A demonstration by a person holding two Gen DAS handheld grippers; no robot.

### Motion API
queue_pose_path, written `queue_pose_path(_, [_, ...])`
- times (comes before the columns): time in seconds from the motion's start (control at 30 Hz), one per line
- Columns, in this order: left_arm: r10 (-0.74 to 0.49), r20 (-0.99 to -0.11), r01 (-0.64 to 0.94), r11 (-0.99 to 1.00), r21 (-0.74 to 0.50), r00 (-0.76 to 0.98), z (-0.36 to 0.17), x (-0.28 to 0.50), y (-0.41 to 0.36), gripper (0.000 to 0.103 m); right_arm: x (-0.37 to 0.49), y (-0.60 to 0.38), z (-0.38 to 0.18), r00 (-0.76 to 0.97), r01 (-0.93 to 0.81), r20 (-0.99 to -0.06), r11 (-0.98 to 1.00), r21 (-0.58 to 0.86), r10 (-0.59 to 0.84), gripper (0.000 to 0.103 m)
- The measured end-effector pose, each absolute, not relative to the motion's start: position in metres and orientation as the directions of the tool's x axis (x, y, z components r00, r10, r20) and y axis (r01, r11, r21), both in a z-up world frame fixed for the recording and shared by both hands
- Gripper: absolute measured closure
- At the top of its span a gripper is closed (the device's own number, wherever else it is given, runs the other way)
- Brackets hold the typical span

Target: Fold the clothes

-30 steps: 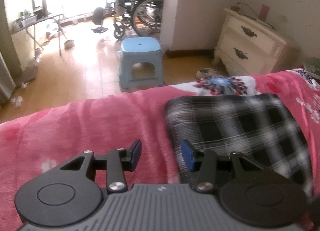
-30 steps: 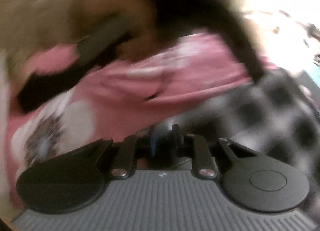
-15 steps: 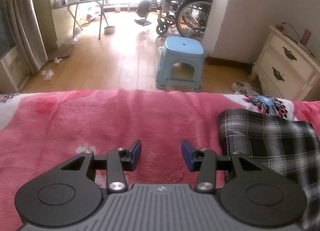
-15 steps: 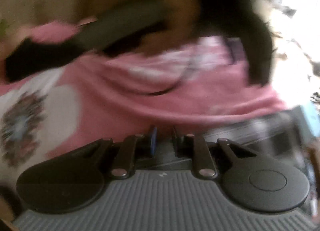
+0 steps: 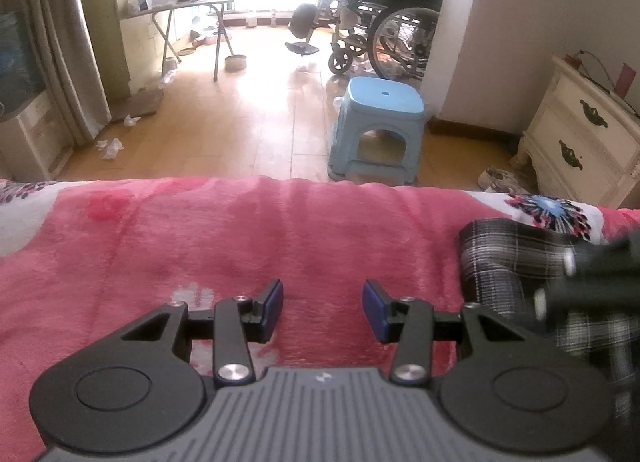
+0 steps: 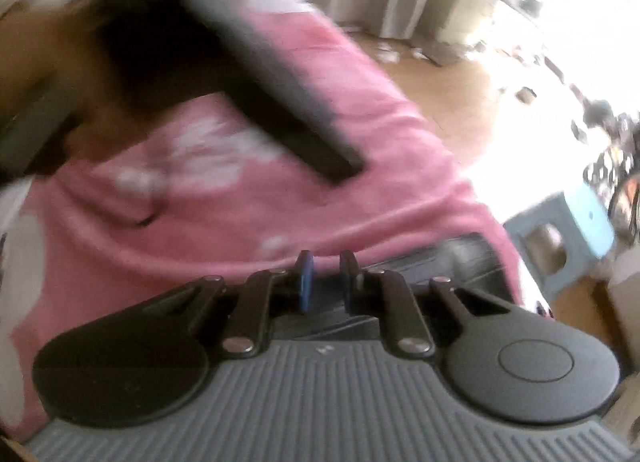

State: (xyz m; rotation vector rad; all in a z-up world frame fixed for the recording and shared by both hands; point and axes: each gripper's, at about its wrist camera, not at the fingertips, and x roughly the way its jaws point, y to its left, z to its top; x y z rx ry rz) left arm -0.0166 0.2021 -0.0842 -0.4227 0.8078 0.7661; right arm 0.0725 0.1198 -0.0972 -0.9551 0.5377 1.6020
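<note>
Two grippers working over the pink blanket (image 5: 248, 238) on the bed.

The left gripper (image 5: 322, 310) is hovering above the blanket with its jaws standing apart and nothing between them. The folded plaid garment (image 5: 504, 262) is lying on the blanket, off to that gripper's right near the bed's edge. The right gripper (image 6: 326, 282) is narrowing its jaws, a small gap left; the blur hides whether cloth sits between them.

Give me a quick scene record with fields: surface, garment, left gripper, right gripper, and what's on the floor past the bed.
surface: pink floral blanket
garment: black-and-white plaid garment, folded, lying at the blanket's right
left gripper: open, empty, above bare blanket
right gripper: jaws closing, narrow gap, grip unclear through blur
floor: blue plastic stool, wheelchair, cream nightstand
</note>
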Motion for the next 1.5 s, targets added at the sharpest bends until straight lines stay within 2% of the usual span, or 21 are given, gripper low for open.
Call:
queue_pose_path(0.17, [0.438,-0.766,-0.736,0.673,-0.067,0.47,-0.085,-0.016,0.2,0.057,0.119,0.148,-0.097,0.057,-0.986,-0.786,-0.091,-0.143,0.615,0.095])
queue_pose_path(0.33, [0.42,-0.737,-0.693,0.716,-0.09,0.53,-0.079,-0.007,0.19,0.057,0.157,0.151,-0.101,0.3,-0.954,-0.737,0.21,-0.215,0.606,0.091])
queue_pose_path(0.43, [0.414,-0.706,-0.653,0.752,-0.09,0.574,-0.075,0.002,0.181,0.057,0.187,0.114,-0.082,0.295,-0.92,-0.735,0.389,-0.047,0.611,0.091])
queue_pose_path(0.57, [0.379,-0.679,-0.584,0.807,-0.09,0.629,-0.071,0.021,0.166,0.058,0.19,0.046,-0.065,0.234,-0.884,-0.712,0.45,0.128,0.662,0.09])
queue_pose_path(0.7, [0.326,-0.688,-0.491,0.869,-0.051,0.649,-0.071,0.042,0.14,0.058,0.188,-0.018,-0.079,0.293,-0.798,-0.704,0.571,0.192,0.647,0.09])
queue_pose_path(0.8, [0.276,-0.721,-0.413,0.911,-0.015,0.636,-0.075,0.059,0.119,0.059,0.202,-0.06,-0.105,0.366,-0.658,-0.724,0.713,0.243,0.584,0.09])
queue_pose_path(0.9, [0.258,-0.747,-0.377,0.926,0.011,0.613,-0.08,0.072,0.102,0.069,0.208,-0.088,-0.119,0.43,-0.527,-0.747,0.813,0.248,0.507,0.086])
queue_pose_path(1.0, [0.259,-0.78,-0.368,0.929,0.04,0.57,-0.086,0.084,0.091,0.072,0.2,-0.105,-0.121,0.443,-0.494,-0.723,0.817,0.297,0.53,0.086])
queue_pose_path(1.2, [0.248,-0.819,-0.409,0.912,0.018,0.517,-0.088,0.094,0.094,0.073,0.172,-0.09,-0.113,0.323,-0.66,-0.659,0.661,0.358,0.679,0.087])
queue_pose_path(1.33, [0.231,-0.83,-0.43,0.903,-0.011,0.507,-0.088,0.091,0.1,0.069,0.178,-0.081,-0.127,0.363,-0.643,-0.722,0.719,0.264,0.59,0.091])
queue_pose_path(1.4, [0.225,-0.836,-0.443,0.896,-0.025,0.5,-0.086,0.09,0.102,0.067,0.179,-0.09,-0.118,0.421,-0.603,-0.739,0.771,0.205,0.526,0.086])
queue_pose_path(1.5, [0.214,-0.844,-0.456,0.889,-0.041,0.493,-0.084,0.091,0.103,0.062,0.174,-0.105,-0.103,0.423,-0.603,-0.72,0.764,0.23,0.55,0.086])
